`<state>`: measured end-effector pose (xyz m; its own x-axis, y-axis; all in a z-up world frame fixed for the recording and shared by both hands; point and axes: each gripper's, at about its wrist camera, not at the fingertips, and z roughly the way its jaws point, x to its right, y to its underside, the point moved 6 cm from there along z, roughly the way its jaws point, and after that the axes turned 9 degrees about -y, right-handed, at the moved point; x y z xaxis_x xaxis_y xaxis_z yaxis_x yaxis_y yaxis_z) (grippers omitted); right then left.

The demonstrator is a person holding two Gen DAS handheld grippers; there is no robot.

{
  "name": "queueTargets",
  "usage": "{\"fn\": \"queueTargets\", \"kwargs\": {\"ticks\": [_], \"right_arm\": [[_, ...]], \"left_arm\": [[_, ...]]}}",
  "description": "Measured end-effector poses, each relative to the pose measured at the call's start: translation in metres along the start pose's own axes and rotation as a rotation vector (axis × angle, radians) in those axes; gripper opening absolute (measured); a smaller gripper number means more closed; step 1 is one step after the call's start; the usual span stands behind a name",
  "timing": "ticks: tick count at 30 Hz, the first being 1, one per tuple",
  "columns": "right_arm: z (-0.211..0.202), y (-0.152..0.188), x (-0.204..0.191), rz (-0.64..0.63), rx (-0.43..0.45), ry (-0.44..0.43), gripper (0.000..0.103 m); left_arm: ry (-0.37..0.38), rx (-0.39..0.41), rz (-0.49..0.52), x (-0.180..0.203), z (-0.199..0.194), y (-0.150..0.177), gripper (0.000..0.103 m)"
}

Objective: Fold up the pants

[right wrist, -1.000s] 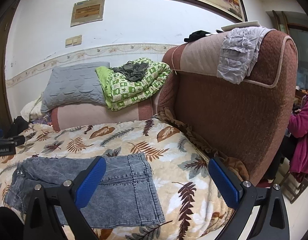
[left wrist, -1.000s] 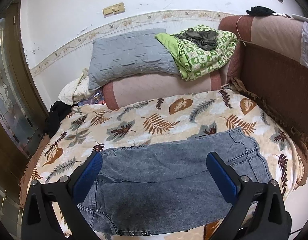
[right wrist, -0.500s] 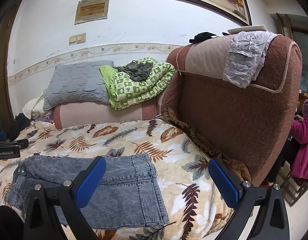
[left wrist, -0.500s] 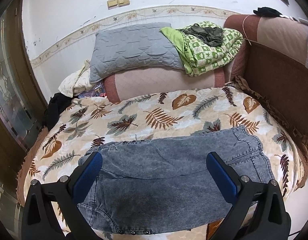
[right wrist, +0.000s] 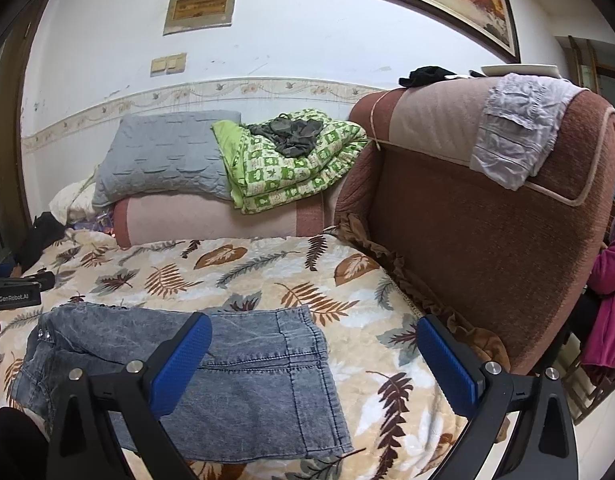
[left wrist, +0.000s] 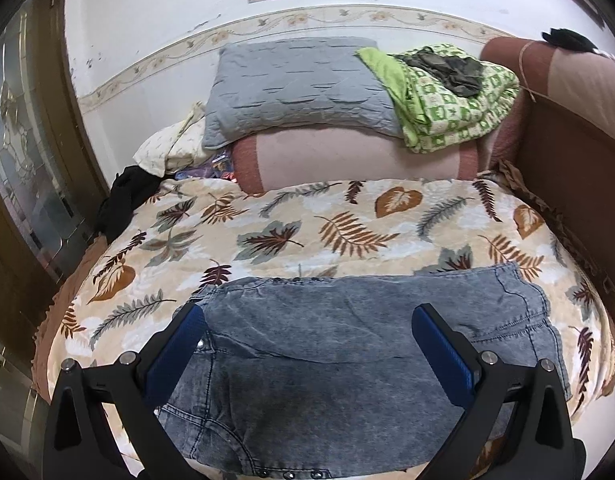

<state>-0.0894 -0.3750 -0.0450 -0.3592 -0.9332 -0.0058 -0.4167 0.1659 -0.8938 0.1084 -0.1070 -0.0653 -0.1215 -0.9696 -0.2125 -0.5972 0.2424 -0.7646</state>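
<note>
Grey-blue denim pants [left wrist: 347,360] lie folded flat on a leaf-patterned blanket [left wrist: 307,232], near its front edge. My left gripper [left wrist: 307,336] is open and empty, hovering above the pants' middle. In the right wrist view the pants [right wrist: 235,376] lie at lower left. My right gripper [right wrist: 313,344] is open and empty, above the pants' right hem end and the blanket [right wrist: 267,272]. The left gripper's body [right wrist: 15,292] shows at the left edge there.
A grey pillow [left wrist: 295,88] and a green patterned quilt [left wrist: 455,96] rest on the pink sofa arm at the back. The brown sofa back [right wrist: 487,232] stands to the right with a pale cloth [right wrist: 515,124] draped on it. A person in pink [right wrist: 611,288] sits far right.
Both grippers have tilted down slightly, so the room shifts down in both views. The pants have not moved. Both grippers stay open.
</note>
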Motion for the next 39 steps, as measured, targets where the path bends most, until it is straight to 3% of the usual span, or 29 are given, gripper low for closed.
{"fn": "queueTargets", "kwargs": {"ticks": [11, 15, 20, 24, 28, 32, 39], "right_arm": [[0.058, 0.004, -0.031, -0.01, -0.09, -0.084, 0.103], [0.093, 0.009, -0.016, 0.036, -0.138, -0.067, 0.103], [0.147, 0.015, 0.009, 0.198, -0.226, -0.067, 0.103], [0.177, 0.021, 0.007, 0.257, -0.292, -0.087, 0.103], [0.2, 0.026, -0.01, 0.231, -0.344, -0.127, 0.103], [0.22, 0.029, -0.011, 0.235, -0.38, -0.137, 0.103], [0.252, 0.03, 0.034, 0.31, -0.428, -0.137, 0.103]], "left_arm": [[-0.082, -0.04, -0.048, -0.051, 0.047, 0.0, 0.103], [-0.183, -0.059, -0.046, -0.096, 0.07, 0.004, 0.103], [-0.323, -0.123, -0.07, -0.164, 0.103, 0.017, 0.103], [-0.417, -0.171, -0.107, -0.21, 0.13, 0.027, 0.103], [-0.399, -0.215, -0.161, -0.231, 0.158, 0.031, 0.103], [-0.345, -0.255, -0.155, -0.225, 0.191, 0.028, 0.103], [-0.245, -0.453, -0.154, -0.207, 0.279, 0.027, 0.103]]}}
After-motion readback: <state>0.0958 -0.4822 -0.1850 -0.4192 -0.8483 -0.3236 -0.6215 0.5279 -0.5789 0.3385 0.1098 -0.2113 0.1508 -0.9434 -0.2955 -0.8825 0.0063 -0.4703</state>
